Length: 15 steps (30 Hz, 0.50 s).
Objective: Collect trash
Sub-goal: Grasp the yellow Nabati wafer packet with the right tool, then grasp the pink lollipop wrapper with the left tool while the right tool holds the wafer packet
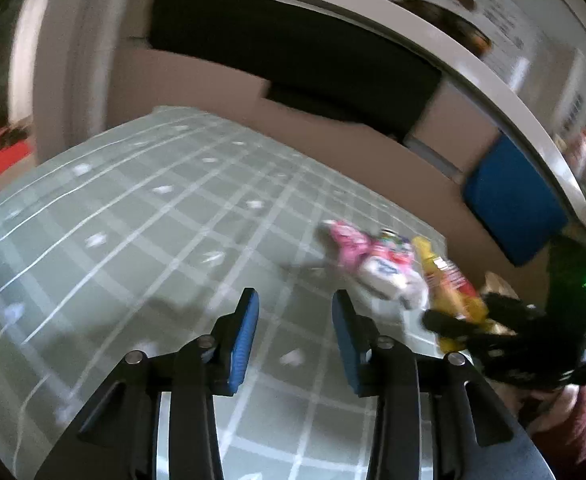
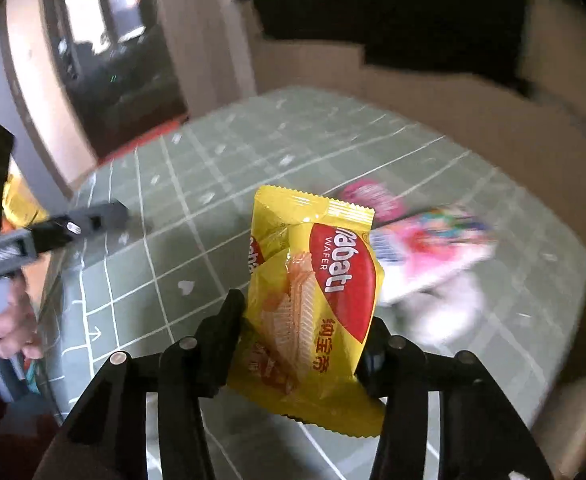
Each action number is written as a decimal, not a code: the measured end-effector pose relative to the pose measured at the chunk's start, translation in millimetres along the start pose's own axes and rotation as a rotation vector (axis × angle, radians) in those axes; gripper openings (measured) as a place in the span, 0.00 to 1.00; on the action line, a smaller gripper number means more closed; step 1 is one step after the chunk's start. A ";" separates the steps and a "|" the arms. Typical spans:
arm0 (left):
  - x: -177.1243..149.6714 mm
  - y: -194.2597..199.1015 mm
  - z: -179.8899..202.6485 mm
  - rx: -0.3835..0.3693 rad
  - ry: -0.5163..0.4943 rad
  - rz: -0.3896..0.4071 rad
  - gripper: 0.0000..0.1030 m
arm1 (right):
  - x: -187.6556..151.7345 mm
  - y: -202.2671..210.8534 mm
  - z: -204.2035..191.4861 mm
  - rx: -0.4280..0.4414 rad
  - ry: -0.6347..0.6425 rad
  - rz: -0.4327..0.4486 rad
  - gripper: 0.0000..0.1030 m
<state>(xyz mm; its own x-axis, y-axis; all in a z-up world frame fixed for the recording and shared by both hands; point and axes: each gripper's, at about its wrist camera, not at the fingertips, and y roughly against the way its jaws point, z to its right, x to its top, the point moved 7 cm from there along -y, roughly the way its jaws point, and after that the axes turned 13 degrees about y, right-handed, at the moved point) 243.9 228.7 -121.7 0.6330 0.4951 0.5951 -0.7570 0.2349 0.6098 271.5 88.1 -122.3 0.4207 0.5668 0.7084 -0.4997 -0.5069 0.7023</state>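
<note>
Right gripper is clamped on the yellow wafer packet, jaws pinching its lower half; the packet stands roughly upright between the fingers, long axis vertical, lifted clear of the green grid mat. Left gripper is wide apart and carries nothing, hovering over a bare part of the mat. Remaining trash: a pink wrapper and a pink-and-white packet lie together on the mat, ahead and to the right of both grippers; in the left wrist view the same pair (pink wrapper, pink-and-white packet) sits just beyond the right fingertip, with the held yellow packet at its right. Judgement: the right hand is occupied, so the free left gripper is the one placed to take the next piece, reaching forward-right. Cardboard box stands behind the mat, its opening dark; contents cannot be told. Both views are motion-blurred.
</note>
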 end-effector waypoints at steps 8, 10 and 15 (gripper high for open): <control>22.2 -100.0 61.3 0.033 -0.134 -0.105 0.42 | -38.3 58.0 92.1 -0.159 -0.243 0.104 0.45; 32.5 -118.6 65.8 0.081 -0.129 -0.083 0.42 | -48.0 61.1 107.0 -0.156 -0.293 0.117 0.45; 38.4 -169.6 67.1 0.187 -0.175 -0.160 0.42 | -66.1 61.0 128.2 -0.140 -0.361 0.126 0.45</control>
<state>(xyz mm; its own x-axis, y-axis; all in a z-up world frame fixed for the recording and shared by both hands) 407.5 151.7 -167.2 0.7726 0.3086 0.5549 -0.6125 0.1320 0.7794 310.3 -63.5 -117.3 0.5760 0.2285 0.7849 -0.6522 -0.4505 0.6097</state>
